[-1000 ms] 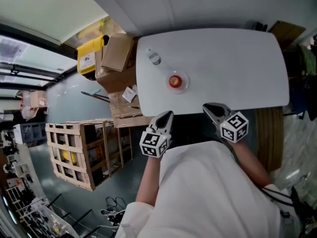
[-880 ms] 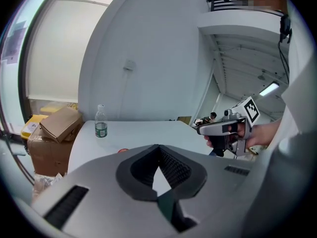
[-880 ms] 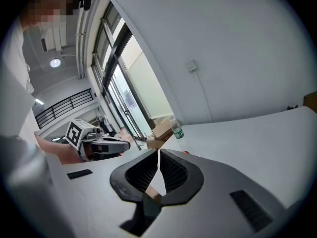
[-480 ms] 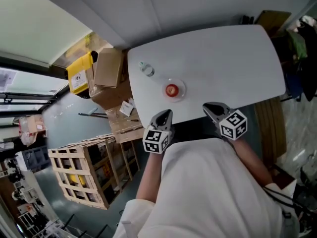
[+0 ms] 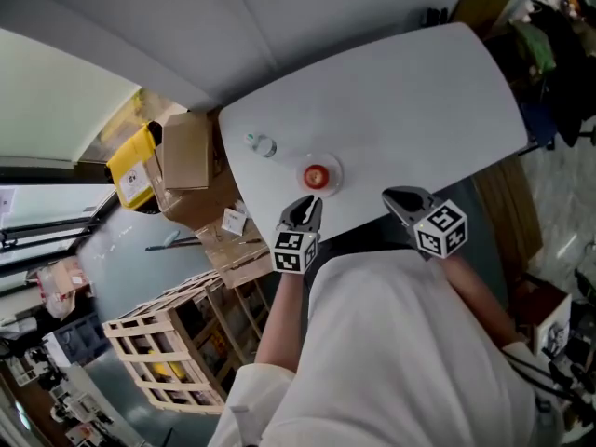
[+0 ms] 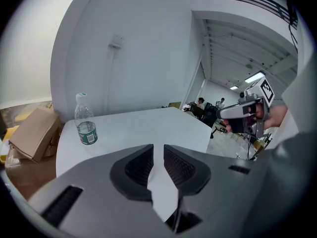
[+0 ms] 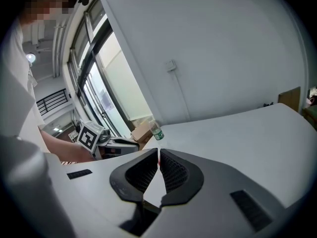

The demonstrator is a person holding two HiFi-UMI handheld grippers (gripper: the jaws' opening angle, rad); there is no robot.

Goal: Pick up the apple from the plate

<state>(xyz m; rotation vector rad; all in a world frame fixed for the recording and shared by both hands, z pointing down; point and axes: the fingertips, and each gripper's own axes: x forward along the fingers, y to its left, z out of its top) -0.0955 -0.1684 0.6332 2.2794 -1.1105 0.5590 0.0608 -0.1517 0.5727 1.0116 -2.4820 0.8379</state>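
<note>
A red apple [image 5: 317,176] sits on a clear plate [image 5: 331,169] near the front left edge of the white table [image 5: 400,110]. My left gripper [image 5: 307,209] hovers just short of the plate, at the table's edge. Its jaws [image 6: 158,148] are opening, a narrow gap shows between them and nothing is in it. The plate and apple are hidden below the jaws in the left gripper view. My right gripper [image 5: 395,197] hangs at the table's front edge, to the right of the apple. Its jaws [image 7: 159,151] meet at the tips with nothing held.
A water bottle [image 5: 262,144] [image 6: 85,125] stands at the table's left corner, beyond the plate. Cardboard boxes [image 5: 186,152] and a yellow box [image 5: 130,170] lie on the floor to the left. A wooden crate [image 5: 177,352] stands nearer. A wall runs behind the table.
The left gripper has moved forward to the table edge, close to the plate. The right gripper has hardly shifted. The head view has tilted, so the table sits more slanted in the picture.
</note>
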